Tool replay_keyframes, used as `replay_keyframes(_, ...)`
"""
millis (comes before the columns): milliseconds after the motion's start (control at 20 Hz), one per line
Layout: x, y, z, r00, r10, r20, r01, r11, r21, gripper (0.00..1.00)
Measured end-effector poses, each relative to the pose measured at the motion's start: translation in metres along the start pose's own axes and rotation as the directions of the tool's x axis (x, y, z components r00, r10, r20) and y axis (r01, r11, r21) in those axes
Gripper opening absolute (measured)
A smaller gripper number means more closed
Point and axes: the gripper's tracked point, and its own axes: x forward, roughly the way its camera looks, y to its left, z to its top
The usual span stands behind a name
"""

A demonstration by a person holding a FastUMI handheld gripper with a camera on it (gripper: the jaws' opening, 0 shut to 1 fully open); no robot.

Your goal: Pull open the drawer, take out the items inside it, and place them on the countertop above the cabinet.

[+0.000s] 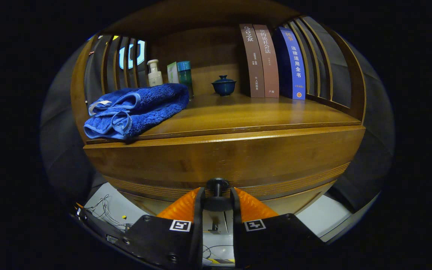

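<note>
Orange claw (217,195) clamped on the drawer knob (217,184).
Blue towel (135,108) lies on the countertop (253,112) beyond it.

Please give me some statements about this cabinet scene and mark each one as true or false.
1. The gripper has its fingers closed around the drawer knob. True.
2. The blue towel lies inside the drawer. False: it lies on the countertop.
3. Three books stand upright on the countertop. True.
4. The small lidded cup is white. False: it is dark blue.
5. The pump bottle stands beyond the towel. True.
</note>
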Motion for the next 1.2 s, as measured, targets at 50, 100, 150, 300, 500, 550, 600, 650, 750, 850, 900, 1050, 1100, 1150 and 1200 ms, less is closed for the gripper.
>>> replay_keyframes(50, -0.003, 0.0, -0.002, 1.0, -0.001, -0.008, 0.001, 1.0, -0.003, 0.37)
replay_keyframes(100, -0.007, 0.0, -0.004, 1.0, -0.001, -0.015, 0.001, 1.0, -0.005, 0.36)
replay_keyframes(150, -0.012, 0.001, -0.007, 1.0, 0.0, -0.022, 0.0, 1.0, -0.008, 0.37)
replay_keyframes(300, -0.036, 0.001, -0.018, 0.999, 0.005, -0.04, -0.005, 1.0, -0.01, 0.36)
replay_keyframes(500, -0.07, 0.0, -0.036, 0.998, 0.007, -0.063, -0.008, 1.0, -0.008, 0.37)
replay_keyframes(550, -0.078, -0.001, -0.039, 0.998, 0.003, -0.069, -0.004, 1.0, -0.005, 0.36)
replay_keyframes(600, -0.085, -0.002, -0.042, 0.997, 0.002, -0.076, -0.001, 1.0, 0.001, 0.37)
replay_keyframes(650, -0.092, -0.002, -0.047, 0.997, 0.002, -0.081, -0.002, 1.0, 0.007, 0.37)
replay_keyframes(750, -0.105, -0.003, -0.053, 0.996, 0.003, -0.092, -0.003, 1.0, 0.009, 0.36)
replay_keyframes(850, -0.119, -0.003, -0.06, 0.995, 0.003, -0.101, -0.002, 1.0, 0.01, 0.36)
replay_keyframes(900, -0.127, -0.002, -0.063, 0.994, 0.005, -0.106, -0.003, 1.0, 0.013, 0.36)
replay_keyframes(1050, -0.146, -0.003, -0.074, 0.992, 0.0, -0.123, 0.003, 1.0, 0.03, 0.36)
replay_keyframes(1100, -0.153, -0.004, -0.077, 0.992, -0.002, -0.129, 0.007, 0.999, 0.037, 0.36)
replay_keyframes(1150, -0.158, -0.004, -0.08, 0.991, -0.003, -0.135, 0.009, 0.999, 0.044, 0.36)
replay_keyframes(1200, -0.162, -0.004, -0.084, 0.99, -0.001, -0.141, 0.008, 0.999, 0.051, 0.36)
